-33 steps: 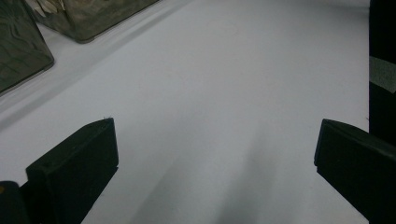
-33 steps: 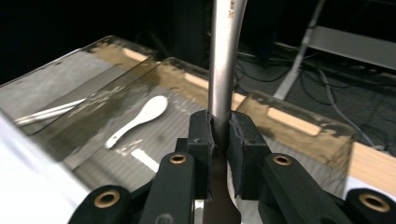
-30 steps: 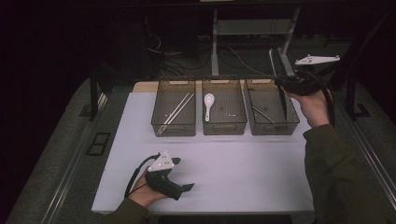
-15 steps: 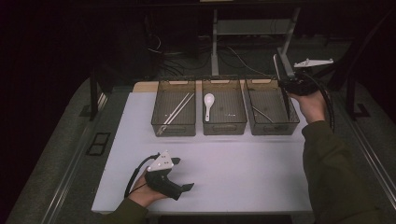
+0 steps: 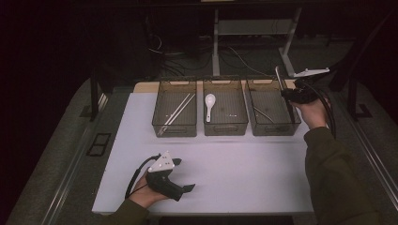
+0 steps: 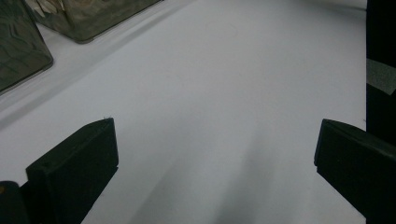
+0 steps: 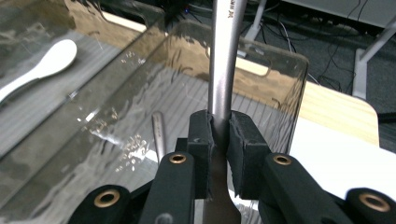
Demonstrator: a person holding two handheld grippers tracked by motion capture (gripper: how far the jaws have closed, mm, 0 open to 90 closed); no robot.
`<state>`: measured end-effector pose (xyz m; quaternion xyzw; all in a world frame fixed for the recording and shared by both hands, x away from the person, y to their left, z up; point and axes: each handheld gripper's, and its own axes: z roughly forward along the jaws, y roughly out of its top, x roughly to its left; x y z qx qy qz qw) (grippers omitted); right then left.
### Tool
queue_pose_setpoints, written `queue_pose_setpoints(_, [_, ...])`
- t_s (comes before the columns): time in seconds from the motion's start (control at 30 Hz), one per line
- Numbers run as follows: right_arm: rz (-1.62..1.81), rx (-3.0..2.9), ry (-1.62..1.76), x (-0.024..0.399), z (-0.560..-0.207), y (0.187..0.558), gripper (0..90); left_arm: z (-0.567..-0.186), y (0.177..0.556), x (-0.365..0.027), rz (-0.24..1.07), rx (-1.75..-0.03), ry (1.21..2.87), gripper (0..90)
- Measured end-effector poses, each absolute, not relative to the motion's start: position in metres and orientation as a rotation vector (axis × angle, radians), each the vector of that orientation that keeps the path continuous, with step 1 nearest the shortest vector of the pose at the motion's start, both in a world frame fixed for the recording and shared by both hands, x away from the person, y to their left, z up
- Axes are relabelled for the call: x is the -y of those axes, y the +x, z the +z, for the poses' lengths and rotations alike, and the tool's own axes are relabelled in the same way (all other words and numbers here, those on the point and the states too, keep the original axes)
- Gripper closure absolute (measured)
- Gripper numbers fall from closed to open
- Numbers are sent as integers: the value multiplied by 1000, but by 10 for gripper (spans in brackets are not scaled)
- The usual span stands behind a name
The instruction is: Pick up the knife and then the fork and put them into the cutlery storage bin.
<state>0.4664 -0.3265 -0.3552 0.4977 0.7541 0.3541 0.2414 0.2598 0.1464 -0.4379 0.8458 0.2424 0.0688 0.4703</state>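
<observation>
Three clear bins stand in a row at the back of the white table (image 5: 234,164). My right gripper (image 5: 286,93) is shut on a long metal utensil (image 5: 279,78), held nearly upright over the right bin (image 5: 274,126). In the right gripper view the pads (image 7: 201,140) of the right gripper (image 7: 220,140) pinch the utensil's handle (image 7: 225,60) above the right bin's wall (image 7: 266,79). Another metal utensil (image 7: 159,135) lies inside that bin. My left gripper (image 5: 184,174) rests on the table near the front edge, open, with nothing between the jaws of the left gripper (image 6: 215,149).
The left bin (image 5: 174,129) holds a pair of chopsticks (image 5: 178,108). In the middle bin (image 5: 225,127) lies a white spoon (image 5: 209,104), also seen in the right gripper view as the white spoon (image 7: 44,65). Cables and table legs (image 5: 216,42) stand behind the table.
My right hand has sunk a little with the metal utensil, closer to the right bin. The left hand has stayed put.
</observation>
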Motion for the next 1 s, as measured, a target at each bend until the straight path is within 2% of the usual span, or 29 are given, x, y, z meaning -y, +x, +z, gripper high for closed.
queue_pose_setpoints(0.43, [894, -2151, 1391, 321, -375, 475, 796, -438, 260, -146, 167, -595, 2073, 0])
queue_pose_setpoints(1.0, [794, -2244, 1376, 294, -389, 487, 783, -438, 260, -147, 167, -593, 2070, 0])
